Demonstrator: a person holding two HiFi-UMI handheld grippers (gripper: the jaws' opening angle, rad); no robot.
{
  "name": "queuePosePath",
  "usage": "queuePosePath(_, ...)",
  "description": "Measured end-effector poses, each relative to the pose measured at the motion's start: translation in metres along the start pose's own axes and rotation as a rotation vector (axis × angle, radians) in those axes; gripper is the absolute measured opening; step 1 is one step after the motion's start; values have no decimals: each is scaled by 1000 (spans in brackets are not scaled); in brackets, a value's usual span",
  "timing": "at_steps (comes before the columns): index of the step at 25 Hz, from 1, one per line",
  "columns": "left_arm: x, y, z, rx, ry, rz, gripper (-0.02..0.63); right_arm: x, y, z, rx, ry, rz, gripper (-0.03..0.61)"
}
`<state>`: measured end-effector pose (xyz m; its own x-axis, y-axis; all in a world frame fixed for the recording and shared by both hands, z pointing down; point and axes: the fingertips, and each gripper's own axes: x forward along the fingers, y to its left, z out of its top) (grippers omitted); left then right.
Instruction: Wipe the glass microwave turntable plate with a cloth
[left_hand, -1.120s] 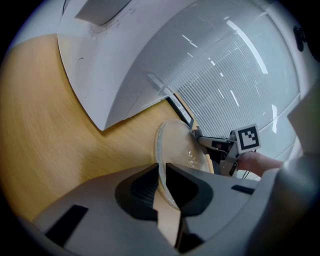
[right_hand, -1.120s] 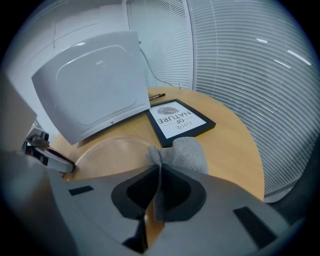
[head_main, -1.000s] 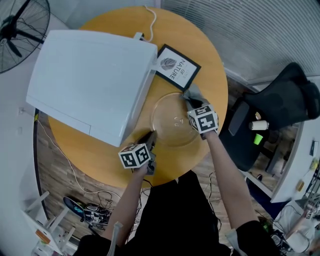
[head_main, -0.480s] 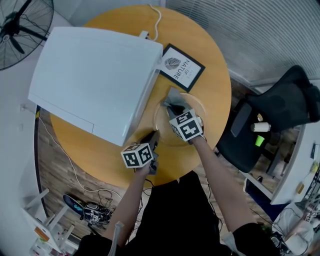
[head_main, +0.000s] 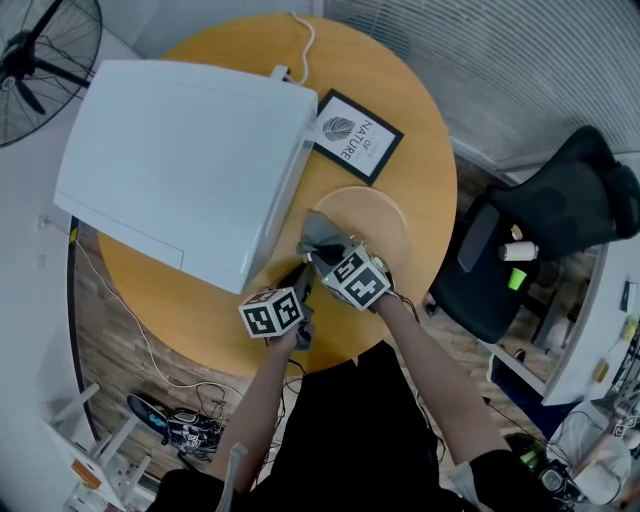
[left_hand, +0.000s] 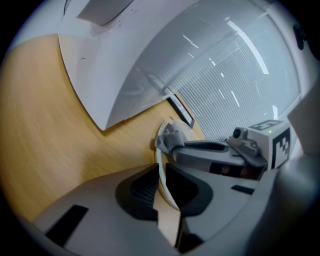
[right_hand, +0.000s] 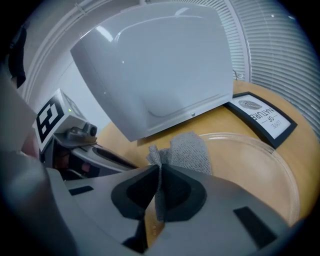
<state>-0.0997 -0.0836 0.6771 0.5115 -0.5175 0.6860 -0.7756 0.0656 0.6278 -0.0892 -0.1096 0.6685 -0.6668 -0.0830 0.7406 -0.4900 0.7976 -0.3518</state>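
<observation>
On the table my left gripper clamps the plate by its rim, my right gripper the cloth; heavy wiping may pry the plate loose.

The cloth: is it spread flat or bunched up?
Bunched up: the right gripper pinches the cloth into folds, and its free end lies at the glass plate edge.

Table: honey-tan wood grain. Microwave: plain white. Cloth: grey, fine woven texture. Turntable plate: clear glass. Framed card: black border, white face, grey leaf motif, dark lettering.
</observation>
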Motion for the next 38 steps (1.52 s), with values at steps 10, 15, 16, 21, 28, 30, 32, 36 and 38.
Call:
queuePosePath(10,0,1,0,3,-2,6,35,-33,22,-60,7,18,49,23)
queuePosePath(15,0,1,0,2,0,6,35,-60,-4,-84,34,-2,-15,23)
queuePosePath(16,0,1,0,3,0,6,35,-66,-13,-87,57,-12,-32,23)
queuePosePath(21,0,0,0,3,0,4,35,-88,-59,-88,148,-38,-112,23)
queuePosePath(28,1,-1,0,3,1,0,38,-90,-99,-66,181,-44,-191,23)
queuePosePath(30,0,-1,0,4,0,-1,37,-86,-108,-56,194,-46,-212,23)
queuePosePath(32,0,0,0,4,2,-1,38,-80,-113,-45,202,-52,-222,23)
queuePosePath(36,0,-1,0,2,1,-5,37,-67,-113,-26,220,-60,-211,23)
queuePosePath(38,0,-2,0,2,-1,-5,38,-60,-106,-19,222,-65,-196,23)
